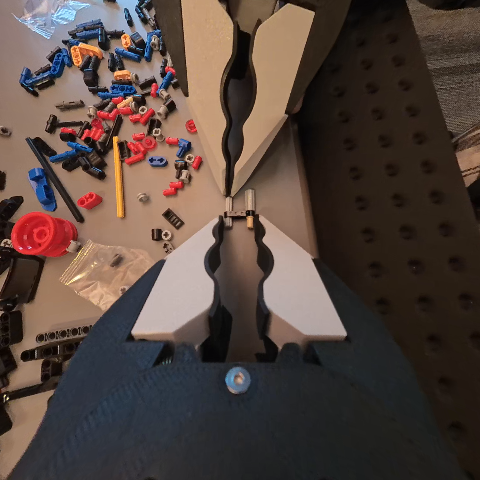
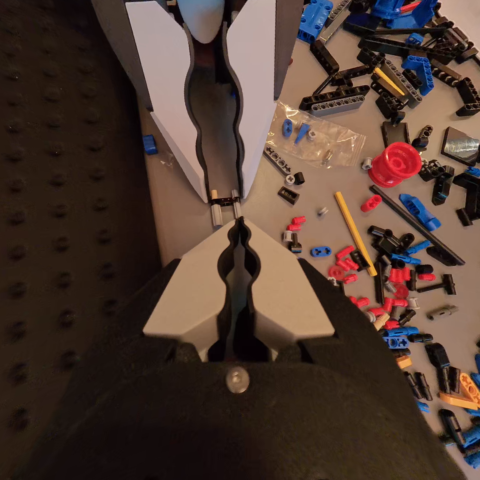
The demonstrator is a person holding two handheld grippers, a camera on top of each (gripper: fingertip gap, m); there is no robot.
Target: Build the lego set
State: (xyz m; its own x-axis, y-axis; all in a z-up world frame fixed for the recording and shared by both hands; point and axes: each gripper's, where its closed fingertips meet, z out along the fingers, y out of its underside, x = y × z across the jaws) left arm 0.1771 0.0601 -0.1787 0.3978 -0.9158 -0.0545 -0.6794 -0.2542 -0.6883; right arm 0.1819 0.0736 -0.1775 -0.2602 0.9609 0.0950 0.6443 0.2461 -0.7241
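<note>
The two grippers meet nose to nose above the grey surface (image 1: pixel 298 166), close to its edge beside the dark bumpy mat (image 1: pixel 389 181). Between them sits a tiny build: a short black bar (image 1: pixel 235 214) with two pins through it.

The left gripper (image 1: pixel 238 220) has its jaws open a little, and the black bar spans the gap between its tips, one end at each tip. I cannot tell how hard it squeezes, but the bar looks held there. The bar lies across, from side to side, and the pins point straight along the grippers.

The right gripper (image 2: pixel 239 219) has its jaws pinched shut on the end of the grey pin (image 2: pixel 236 205). This pin pokes through one end of the bar. The other end of the bar carries a pin that is grey on one side and tan (image 1: pixel 250 222) on the other. No gripper touches that one.

So the pin's long line points right at the left gripper. I think the next move is a straight push or pull along that line, while the left gripper keeps the bar steady. A tilt could jam the pin.

Loose pieces lie well off to the side: a red wheel (image 1: pixel 42 233), a yellow stick (image 1: pixel 118 176) and a clear bag (image 2: pixel 315 139).
</note>
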